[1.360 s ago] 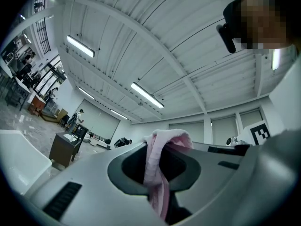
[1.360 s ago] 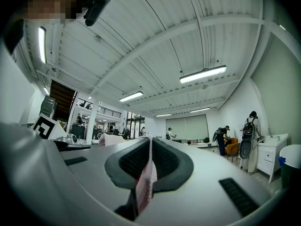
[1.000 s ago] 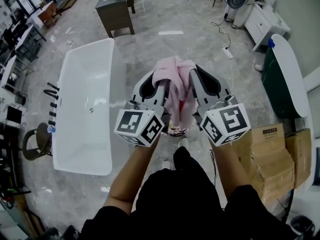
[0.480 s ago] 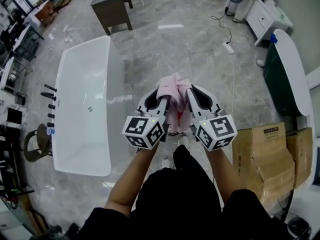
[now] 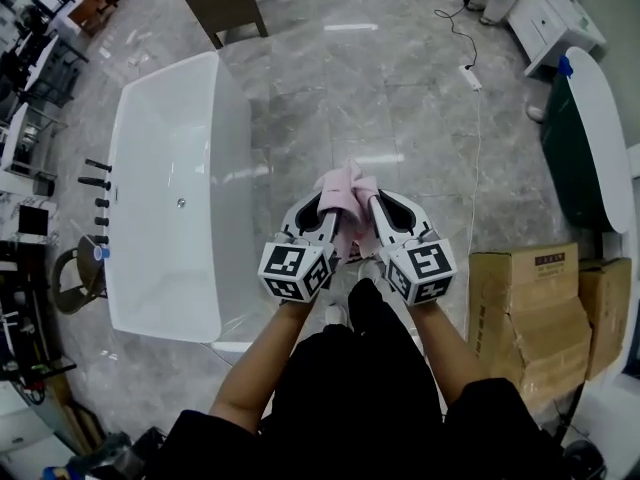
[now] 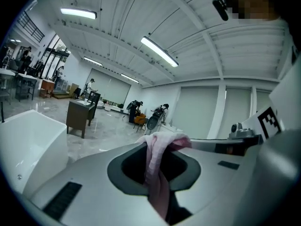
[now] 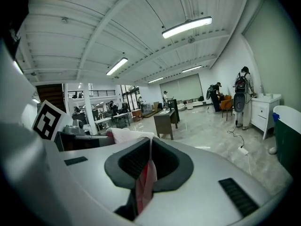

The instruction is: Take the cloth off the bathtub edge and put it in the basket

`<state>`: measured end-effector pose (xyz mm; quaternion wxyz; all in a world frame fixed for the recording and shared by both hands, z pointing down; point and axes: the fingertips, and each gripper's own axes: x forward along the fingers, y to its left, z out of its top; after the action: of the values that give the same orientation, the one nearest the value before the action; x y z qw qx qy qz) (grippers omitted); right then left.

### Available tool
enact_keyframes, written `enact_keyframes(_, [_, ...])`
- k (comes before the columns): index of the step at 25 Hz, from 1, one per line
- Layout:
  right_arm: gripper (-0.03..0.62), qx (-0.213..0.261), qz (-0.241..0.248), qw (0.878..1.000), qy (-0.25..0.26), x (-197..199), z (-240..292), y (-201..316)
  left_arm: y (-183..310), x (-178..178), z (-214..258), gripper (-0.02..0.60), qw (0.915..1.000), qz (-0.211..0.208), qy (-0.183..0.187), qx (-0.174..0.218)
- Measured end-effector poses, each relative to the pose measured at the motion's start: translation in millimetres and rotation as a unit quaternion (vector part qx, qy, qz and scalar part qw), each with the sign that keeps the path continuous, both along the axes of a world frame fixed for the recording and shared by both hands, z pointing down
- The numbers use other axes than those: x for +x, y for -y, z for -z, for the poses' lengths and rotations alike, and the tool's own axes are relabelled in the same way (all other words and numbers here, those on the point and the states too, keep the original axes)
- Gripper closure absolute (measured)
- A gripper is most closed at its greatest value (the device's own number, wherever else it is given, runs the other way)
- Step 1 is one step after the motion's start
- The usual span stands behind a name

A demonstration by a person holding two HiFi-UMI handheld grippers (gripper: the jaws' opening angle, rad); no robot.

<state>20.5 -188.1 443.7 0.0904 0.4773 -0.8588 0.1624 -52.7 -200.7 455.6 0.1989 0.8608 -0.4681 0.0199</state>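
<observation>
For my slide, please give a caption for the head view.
Left claw and right claw hold a pink cloth near a white bathtub.

Your two bare forearms point(image 5: 262, 360) reach forward side by side. The left claw point(image 5: 322, 206) and the right claw point(image 5: 377, 204) sit close together, tilted slightly down, each with its jaws pressed on the pink cloth point(image 5: 345, 181).

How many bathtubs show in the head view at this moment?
2. A white bathtub stands at the left; a dark green bathtub with a white rim sits at the right edge, partly cut off. Others may be out of frame.
</observation>
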Motion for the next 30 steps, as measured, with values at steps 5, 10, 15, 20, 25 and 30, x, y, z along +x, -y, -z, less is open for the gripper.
enact_keyframes(5, [0.557, -0.043, 0.028, 0.999, -0.014, 7, -53, 7, 3, 8, -57, 0.520, 0.9991, 0.014, 0.003, -0.041])
enact_keyframes(10, [0.557, -0.066, 0.067, 0.995, -0.023, 8, -89, 12, -4, 9, -101, 0.520, 0.9956, 0.032, 0.014, -0.087])
enact_keyframes(15, [0.557, -0.084, 0.104, 0.991, -0.023, 7, -124, 9, -10, 13, -138, 0.520, 0.9923, 0.025, -0.020, -0.120])
enact_keyframes(20, [0.557, -0.105, 0.126, 0.986, -0.018, 10, -152, 10, -3, 9, -163, 0.520, 0.9908, 0.035, 0.005, -0.131])
enact_keyframes(25, [0.557, -0.134, 0.143, 0.980, -0.033, 9, -187, 12, -3, 6, -199, 0.520, 0.9851, 0.046, 0.010, -0.165])
enact_keyframes(30, [0.557, -0.171, 0.126, 0.976, -0.042, 17, -229, 27, 10, 1, -239, 0.518, 0.9796, 0.056, 0.029, -0.191])
